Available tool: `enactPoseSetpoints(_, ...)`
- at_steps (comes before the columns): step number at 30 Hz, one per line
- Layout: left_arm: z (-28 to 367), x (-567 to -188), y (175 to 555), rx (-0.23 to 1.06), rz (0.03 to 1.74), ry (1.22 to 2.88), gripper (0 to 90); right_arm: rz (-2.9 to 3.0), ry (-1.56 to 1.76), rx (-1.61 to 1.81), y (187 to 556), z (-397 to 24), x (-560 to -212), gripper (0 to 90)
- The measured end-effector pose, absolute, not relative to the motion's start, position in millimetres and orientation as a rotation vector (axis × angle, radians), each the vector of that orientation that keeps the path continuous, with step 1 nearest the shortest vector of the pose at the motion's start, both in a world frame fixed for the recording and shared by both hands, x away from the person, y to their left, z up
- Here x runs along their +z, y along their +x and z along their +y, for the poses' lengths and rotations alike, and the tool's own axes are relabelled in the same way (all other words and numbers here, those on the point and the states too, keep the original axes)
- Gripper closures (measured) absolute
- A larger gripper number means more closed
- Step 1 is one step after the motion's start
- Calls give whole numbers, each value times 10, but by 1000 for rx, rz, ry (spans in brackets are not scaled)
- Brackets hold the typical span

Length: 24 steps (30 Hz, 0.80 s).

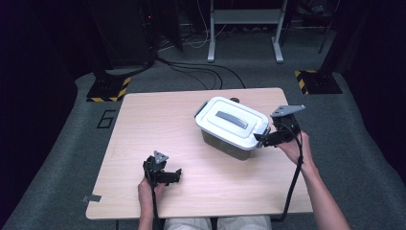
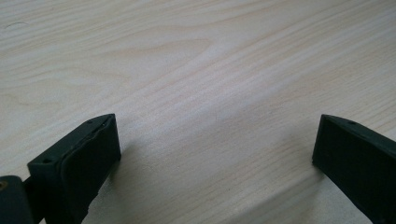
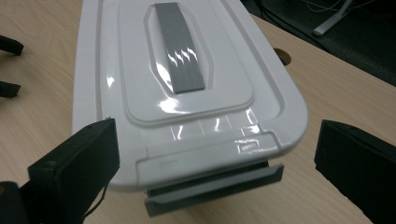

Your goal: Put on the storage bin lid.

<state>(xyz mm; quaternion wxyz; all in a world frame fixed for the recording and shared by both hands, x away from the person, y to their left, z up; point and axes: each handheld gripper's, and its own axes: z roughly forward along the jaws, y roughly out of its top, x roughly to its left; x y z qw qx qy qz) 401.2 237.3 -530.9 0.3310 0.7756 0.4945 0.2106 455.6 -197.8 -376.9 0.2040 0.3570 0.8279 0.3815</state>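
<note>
- Two hand-held grippers are at work over a light wooden table (image 1: 143, 124), each held by a person whose forearms come in from the near edge.
- One storage box (image 1: 232, 127) stands on the far right part of the table: a white lid (image 3: 140, 60) with a flat grey handle (image 3: 180, 46) set in its middle, over a darker translucent body.
- On the short end of the box that faces the right gripper, a grey latch (image 3: 215, 189) sticks outward from under the lid's rim, tipped away from the wall.
- Right gripper (image 1: 269, 138): it sits just beside that short end, level with the lid's edge. Its jaws stand wide apart, one on either side of the latch, and press on nothing; in the right gripper view the latch lies between them without touching either.
- Left gripper (image 1: 173, 176): it rests low over the near left part of the table, well apart from the box. Its jaws are spread wide over bare wood, with nothing between them.
- Beyond the table, cables (image 1: 191, 67) run over a grey carpet.
</note>
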Motion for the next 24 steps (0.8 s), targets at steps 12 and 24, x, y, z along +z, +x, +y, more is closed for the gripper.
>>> enactPoseSetpoints(12,2374,-5308,4012,551,1292,2029,5,2247,1097,1058,4286,-2385,-4091,0)
enactPoseSetpoints(24,2373,-5309,4013,551,1291,2028,5,2241,1298,989,4088,-2599,-5042,0)
